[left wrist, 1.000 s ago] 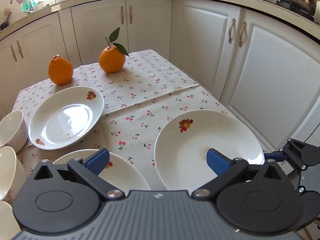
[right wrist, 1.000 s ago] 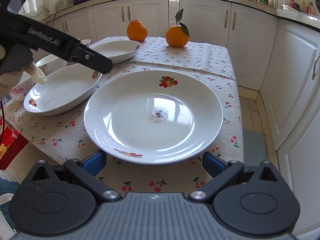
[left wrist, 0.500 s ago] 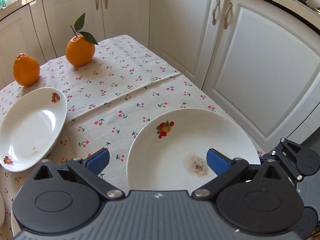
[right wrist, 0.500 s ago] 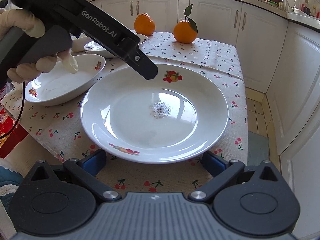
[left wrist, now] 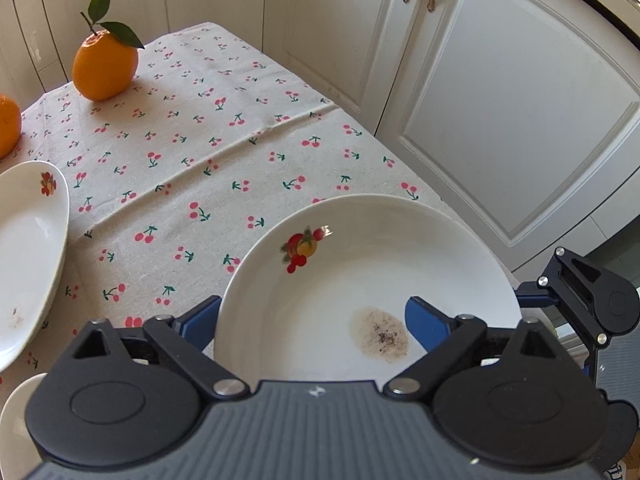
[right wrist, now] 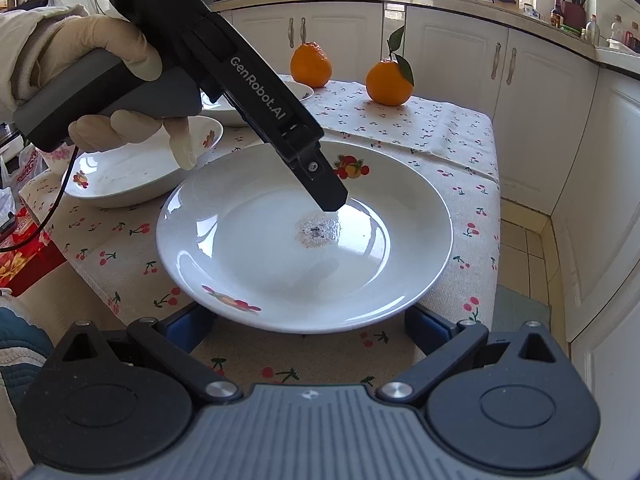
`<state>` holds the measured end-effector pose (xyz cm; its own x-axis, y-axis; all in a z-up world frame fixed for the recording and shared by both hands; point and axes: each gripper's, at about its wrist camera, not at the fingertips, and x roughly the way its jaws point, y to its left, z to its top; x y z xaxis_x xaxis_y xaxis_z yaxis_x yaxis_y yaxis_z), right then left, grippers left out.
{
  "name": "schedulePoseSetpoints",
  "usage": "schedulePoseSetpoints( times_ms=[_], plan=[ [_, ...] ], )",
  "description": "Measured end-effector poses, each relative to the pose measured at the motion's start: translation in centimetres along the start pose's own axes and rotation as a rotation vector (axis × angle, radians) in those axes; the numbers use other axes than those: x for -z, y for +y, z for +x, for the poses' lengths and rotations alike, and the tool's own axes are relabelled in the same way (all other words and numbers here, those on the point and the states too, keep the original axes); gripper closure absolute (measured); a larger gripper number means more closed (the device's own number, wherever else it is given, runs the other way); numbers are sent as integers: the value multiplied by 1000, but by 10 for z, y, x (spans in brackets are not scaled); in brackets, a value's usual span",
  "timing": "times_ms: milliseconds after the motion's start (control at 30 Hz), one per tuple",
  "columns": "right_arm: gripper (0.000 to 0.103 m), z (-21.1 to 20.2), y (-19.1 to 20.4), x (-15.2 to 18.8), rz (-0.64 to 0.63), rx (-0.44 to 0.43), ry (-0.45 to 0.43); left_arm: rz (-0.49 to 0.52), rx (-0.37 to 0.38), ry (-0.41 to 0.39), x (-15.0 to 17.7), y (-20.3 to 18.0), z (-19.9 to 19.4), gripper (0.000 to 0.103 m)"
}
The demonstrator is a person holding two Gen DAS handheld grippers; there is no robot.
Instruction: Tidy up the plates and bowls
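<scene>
Now the left gripper (left wrist: 312,320) has swung across the tabletop (left wrist: 192,152) from the cluster of dishes on the left, and it reaches over the big plate (right wrist: 304,236) that lies at the near right corner of the cherry-print cloth. A second ago that plate sat off to its right; at present the plate's near rim lies between the blue jaws, which stand spread wide with one finger outside the left rim and the other over the well. My reading is that this plate has been chosen as the next piece to gather, and a pinch on its rim is being lined up.

In the right wrist view the gloved left hand (right wrist: 120,84) holds its tool pitched steeply downward, the tip hovering just above the plate's centre beside the peppery stain (right wrist: 318,232). The right gripper (right wrist: 306,330) has crept closer along the near edge; its jaws are parted, set low on either side of the plate's front rim, gripping nothing.

The shallower dishes (right wrist: 132,164) wait to the left, the two oranges (right wrist: 388,80) at the far end.
</scene>
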<state>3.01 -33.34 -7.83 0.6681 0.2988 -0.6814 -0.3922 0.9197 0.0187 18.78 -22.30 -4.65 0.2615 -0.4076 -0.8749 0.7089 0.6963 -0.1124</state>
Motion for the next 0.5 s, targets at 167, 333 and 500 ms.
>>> schedulePoseSetpoints(
  times_ms=[167,333,500],
  plan=[
    [0,3,0,-3,-43,-11,0,10,10,22,-3,3,4,15],
    [0,4,0,-5,-54,-15,11,8,26,42,-4,6,7,18],
    [0,4,0,-5,-54,-20,12,15,31,56,-5,8,11,19]
  ],
)
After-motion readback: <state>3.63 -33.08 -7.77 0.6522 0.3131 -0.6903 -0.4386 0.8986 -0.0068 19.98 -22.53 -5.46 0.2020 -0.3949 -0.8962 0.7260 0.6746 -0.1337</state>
